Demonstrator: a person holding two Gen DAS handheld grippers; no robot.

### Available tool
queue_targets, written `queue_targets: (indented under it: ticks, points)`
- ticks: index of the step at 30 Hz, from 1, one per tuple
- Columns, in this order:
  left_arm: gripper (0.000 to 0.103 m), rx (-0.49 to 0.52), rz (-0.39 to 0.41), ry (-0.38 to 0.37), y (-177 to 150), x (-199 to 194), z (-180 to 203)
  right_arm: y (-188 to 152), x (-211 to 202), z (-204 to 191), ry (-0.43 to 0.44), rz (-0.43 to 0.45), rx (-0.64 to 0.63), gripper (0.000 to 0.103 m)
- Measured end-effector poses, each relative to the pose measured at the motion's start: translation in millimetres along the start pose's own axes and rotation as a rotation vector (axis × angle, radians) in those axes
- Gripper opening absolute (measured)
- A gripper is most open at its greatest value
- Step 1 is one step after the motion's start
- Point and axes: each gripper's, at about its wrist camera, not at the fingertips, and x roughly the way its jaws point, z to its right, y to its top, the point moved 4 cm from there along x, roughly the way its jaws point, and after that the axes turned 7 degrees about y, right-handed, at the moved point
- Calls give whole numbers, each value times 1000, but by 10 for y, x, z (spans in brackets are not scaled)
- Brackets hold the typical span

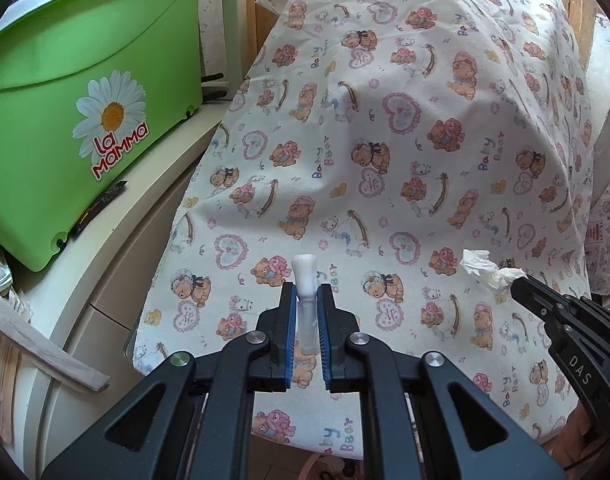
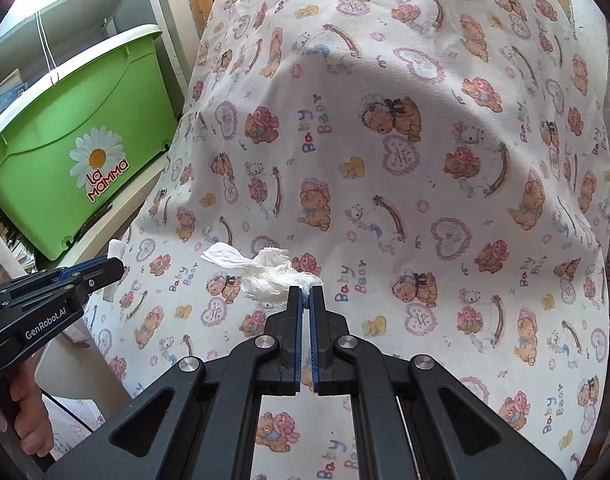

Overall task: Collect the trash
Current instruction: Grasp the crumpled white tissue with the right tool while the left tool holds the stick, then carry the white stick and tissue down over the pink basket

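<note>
My left gripper (image 1: 306, 292) is shut on a small white plastic vial (image 1: 305, 276), held upright between the blue pads above the teddy-bear print cloth (image 1: 385, 140). My right gripper (image 2: 306, 294) is shut on a crumpled white tissue (image 2: 265, 272), which sticks out to the left of its tips. In the left wrist view the right gripper (image 1: 521, 280) shows at the right with the tissue (image 1: 483, 270). In the right wrist view the left gripper (image 2: 117, 266) shows at the left with the vial's white end (image 2: 117, 248) showing behind its tip.
A green "La Mamma" bin (image 1: 77, 120) with a white rim stands on a cream cabinet (image 1: 117, 272) to the left; it also shows in the right wrist view (image 2: 77, 152). A wooden stick (image 1: 45, 348) lies at the lower left. The cloth drapes over a raised surface.
</note>
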Motion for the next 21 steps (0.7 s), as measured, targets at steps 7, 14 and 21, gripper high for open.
queue_targets:
  ticks: [7, 14, 21]
  points:
    - [9, 7, 41, -11, -136, -255, -46, -136, -260, -37, 9, 23, 12, 4]
    - [9, 6, 100, -21, -287, -679, -32, -315, -672, -258, 7, 77, -32, 4]
    - [9, 27, 92, -30, -595, -921, 24, -491, -1047, -510, 49, 126, -48, 4]
